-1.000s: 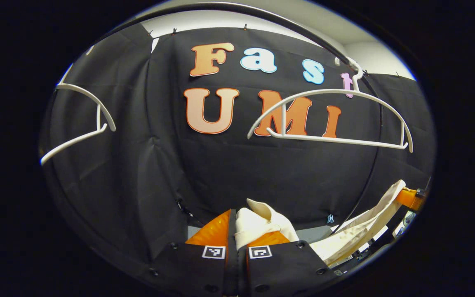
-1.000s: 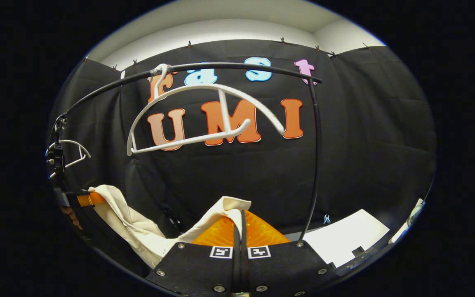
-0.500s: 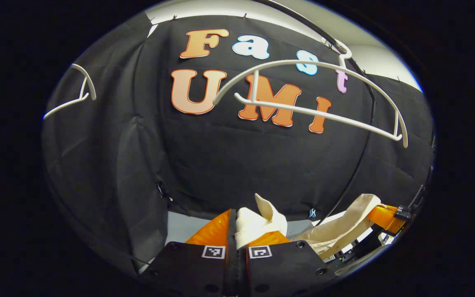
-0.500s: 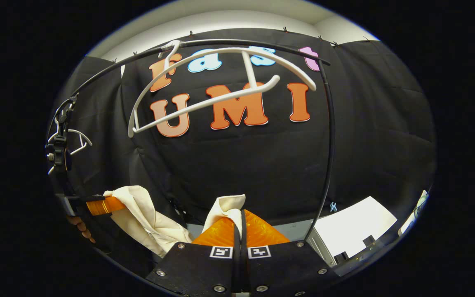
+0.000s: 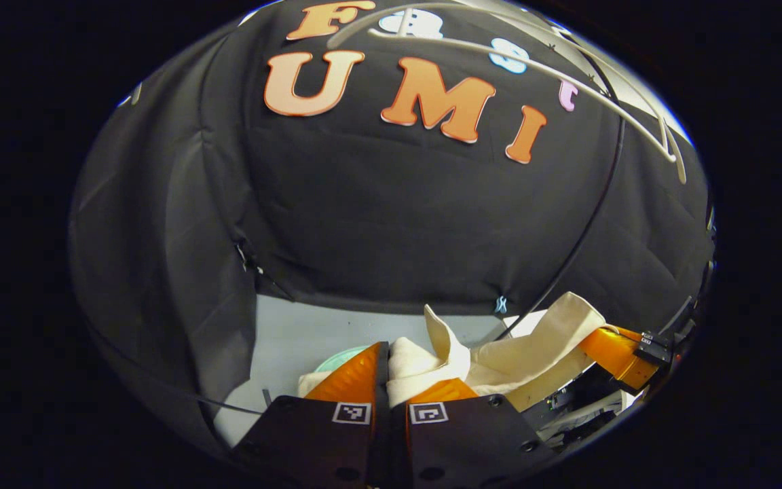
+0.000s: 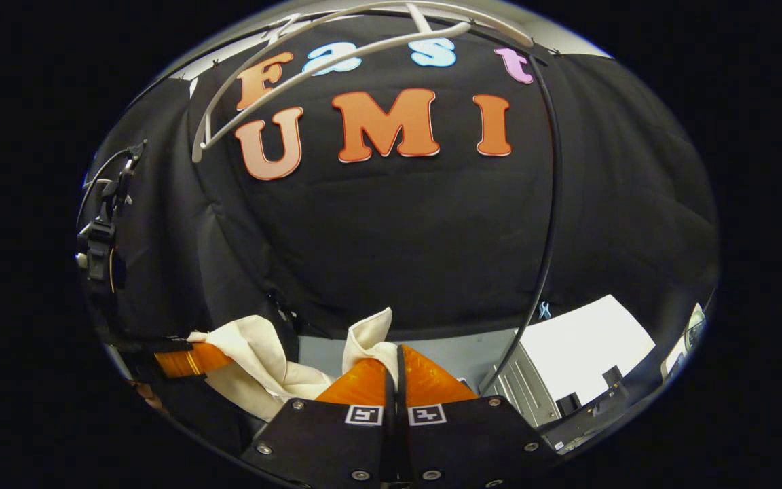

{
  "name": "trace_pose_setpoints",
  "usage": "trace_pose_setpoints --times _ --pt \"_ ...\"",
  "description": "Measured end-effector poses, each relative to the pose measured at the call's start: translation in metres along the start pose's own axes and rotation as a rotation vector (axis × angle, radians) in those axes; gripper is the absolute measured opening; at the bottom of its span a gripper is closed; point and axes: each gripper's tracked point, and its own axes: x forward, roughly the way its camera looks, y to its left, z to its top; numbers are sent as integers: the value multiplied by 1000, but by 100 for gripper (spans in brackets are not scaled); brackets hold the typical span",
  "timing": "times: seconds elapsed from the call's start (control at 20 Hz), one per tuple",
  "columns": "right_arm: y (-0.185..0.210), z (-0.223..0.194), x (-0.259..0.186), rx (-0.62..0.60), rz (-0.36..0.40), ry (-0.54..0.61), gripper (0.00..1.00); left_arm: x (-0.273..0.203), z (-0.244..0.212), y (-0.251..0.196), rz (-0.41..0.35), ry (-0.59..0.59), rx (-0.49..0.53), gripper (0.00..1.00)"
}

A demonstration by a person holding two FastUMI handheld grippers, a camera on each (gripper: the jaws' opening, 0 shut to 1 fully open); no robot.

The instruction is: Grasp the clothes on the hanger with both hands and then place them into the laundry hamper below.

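Clothes [image 5: 520,353], one cream garment, hang stretched between both tools, clear of the white hanger [image 6: 337,54] overhead. On the left, the left hand-held gripper [image 5: 385,367] pinches a bunched corner; on the right, the right hand-held gripper [image 6: 394,367] is clamped on another fold. Those holds look shallow to me: an uneven descent could tug an edge free before it reaches the hamper.

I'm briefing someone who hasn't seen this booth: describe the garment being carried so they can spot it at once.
Start at the black cloth wall and drop to its foot. There a cream cloth garment stretches between the left gripper and the right gripper, each shut on a bunched corner. It is the one soft, pale thing, unlike the rigid white hanger overhead.
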Motion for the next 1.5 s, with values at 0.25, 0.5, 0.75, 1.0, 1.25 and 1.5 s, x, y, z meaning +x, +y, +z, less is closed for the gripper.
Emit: trace_pose_setpoints --times 0.25,0.5,0.75,1.0,1.25,1.5 --pt "1 -51 30 3 -29 159 0 25 -62 4 12 198 -19 7" --pt "3 -84 44 -6 -28 248 5 34 -98 13 38 306 -1 9" --pt "1 -88 51 -14 -29 259 8 41 -117 11 45 379 -11 26" --pt "1 -99 50 7 -34 284 27 42 -111 18 55 374 -20 65" --pt "0 -99 47 13 -41 286 60 39 -120 24 64 388 -37 100" --pt "-2 -96 41 2 -52 272 94 31 -117 31 86 371 -19 97"
